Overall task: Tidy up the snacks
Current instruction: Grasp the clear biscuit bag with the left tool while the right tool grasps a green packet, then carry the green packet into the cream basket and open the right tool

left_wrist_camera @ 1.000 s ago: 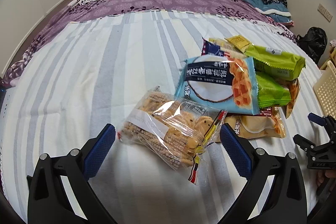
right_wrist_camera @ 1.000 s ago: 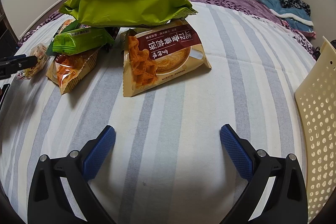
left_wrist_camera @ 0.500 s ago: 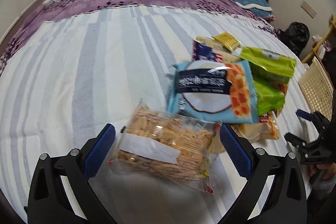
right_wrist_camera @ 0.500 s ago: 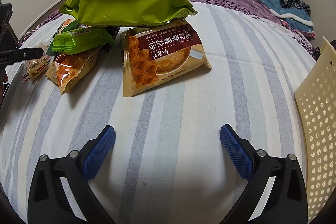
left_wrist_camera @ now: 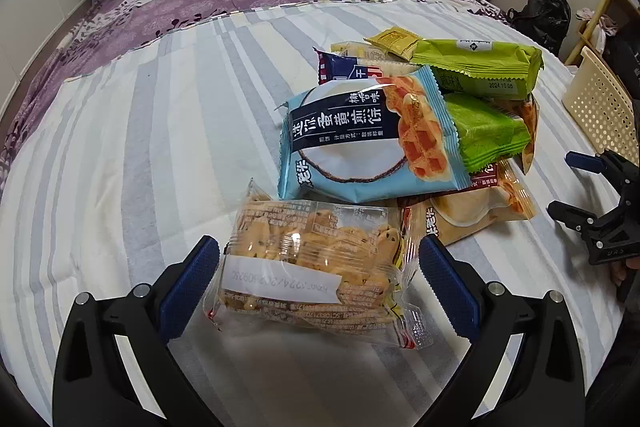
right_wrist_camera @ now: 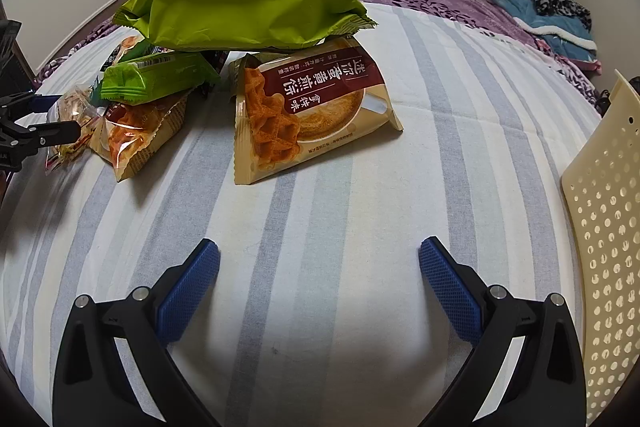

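Over the preceding second the left gripper has advanced on the clear cookie packet, which now lies squarely between its wide-apart blue pads, lower centre of frame. In the right wrist view, that gripper has entered further at the left edge.

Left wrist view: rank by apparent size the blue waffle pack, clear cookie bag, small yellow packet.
1. blue waffle pack and clear cookie bag: they look about alike, and the bag lies nearer the camera, between the open left gripper fingers, so no ranking.
2. small yellow packet: clearly smallest, though farthest.
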Action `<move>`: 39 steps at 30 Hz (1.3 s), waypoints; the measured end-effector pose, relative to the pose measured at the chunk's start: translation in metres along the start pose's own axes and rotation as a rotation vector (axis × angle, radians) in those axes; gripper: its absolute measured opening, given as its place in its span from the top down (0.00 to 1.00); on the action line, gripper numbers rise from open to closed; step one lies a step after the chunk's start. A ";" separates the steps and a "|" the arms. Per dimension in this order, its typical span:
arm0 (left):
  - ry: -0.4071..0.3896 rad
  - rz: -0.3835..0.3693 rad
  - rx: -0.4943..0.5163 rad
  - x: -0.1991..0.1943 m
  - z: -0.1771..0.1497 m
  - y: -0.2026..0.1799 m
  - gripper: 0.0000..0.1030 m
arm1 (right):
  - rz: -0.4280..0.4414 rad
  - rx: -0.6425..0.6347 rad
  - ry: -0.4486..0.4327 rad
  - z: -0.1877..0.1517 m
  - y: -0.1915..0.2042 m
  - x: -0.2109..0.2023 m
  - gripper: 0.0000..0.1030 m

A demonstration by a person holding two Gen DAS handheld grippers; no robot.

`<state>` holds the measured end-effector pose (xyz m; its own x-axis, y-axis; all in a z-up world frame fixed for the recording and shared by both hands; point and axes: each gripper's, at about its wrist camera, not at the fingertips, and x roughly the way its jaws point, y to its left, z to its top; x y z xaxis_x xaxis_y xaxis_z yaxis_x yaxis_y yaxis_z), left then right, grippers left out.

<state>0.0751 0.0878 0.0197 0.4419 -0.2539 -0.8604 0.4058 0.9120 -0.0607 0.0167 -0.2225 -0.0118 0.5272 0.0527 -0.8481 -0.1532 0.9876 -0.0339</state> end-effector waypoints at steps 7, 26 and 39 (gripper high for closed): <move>0.015 -0.004 -0.006 0.010 -0.007 -0.003 0.02 | 0.002 0.001 0.001 0.000 0.000 0.000 0.05; -0.108 0.102 -0.095 -0.032 -0.022 0.000 0.08 | 0.038 -0.006 -0.125 0.022 -0.005 -0.030 0.05; -0.176 0.077 -0.138 -0.063 -0.025 -0.005 0.08 | 0.212 0.110 -0.184 0.070 -0.017 -0.042 0.05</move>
<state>0.0254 0.1074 0.0622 0.6050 -0.2232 -0.7643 0.2573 0.9632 -0.0776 0.0557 -0.2313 0.0609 0.6371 0.2753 -0.7199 -0.1900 0.9613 0.1995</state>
